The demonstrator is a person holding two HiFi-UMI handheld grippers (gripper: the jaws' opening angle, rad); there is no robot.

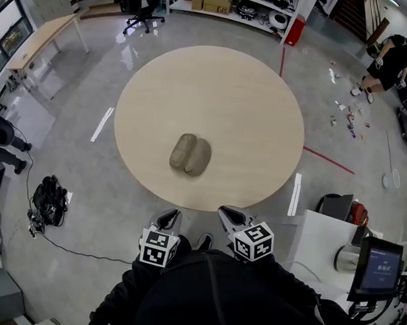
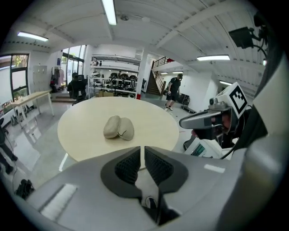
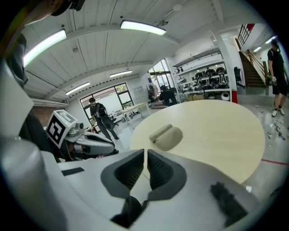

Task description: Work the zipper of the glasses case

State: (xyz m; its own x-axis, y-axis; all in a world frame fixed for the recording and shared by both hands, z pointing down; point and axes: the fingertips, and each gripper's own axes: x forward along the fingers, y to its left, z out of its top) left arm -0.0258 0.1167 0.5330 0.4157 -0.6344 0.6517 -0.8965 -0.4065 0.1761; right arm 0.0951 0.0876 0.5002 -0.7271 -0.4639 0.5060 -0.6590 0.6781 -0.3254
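Resting on the round table (image 1: 254, 89), the glasses case (image 1: 190, 154) lies well apart from the left gripper (image 1: 169, 220) and right gripper (image 1: 230, 216), both with jaws closed and empty. Only the gripper views show, perhaps, its zipper pull (image 2: 119, 133).

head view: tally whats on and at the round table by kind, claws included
glasses case: 1
round table: 1
claws: 2, left claw and right claw, both shut with nothing between them
total: 4
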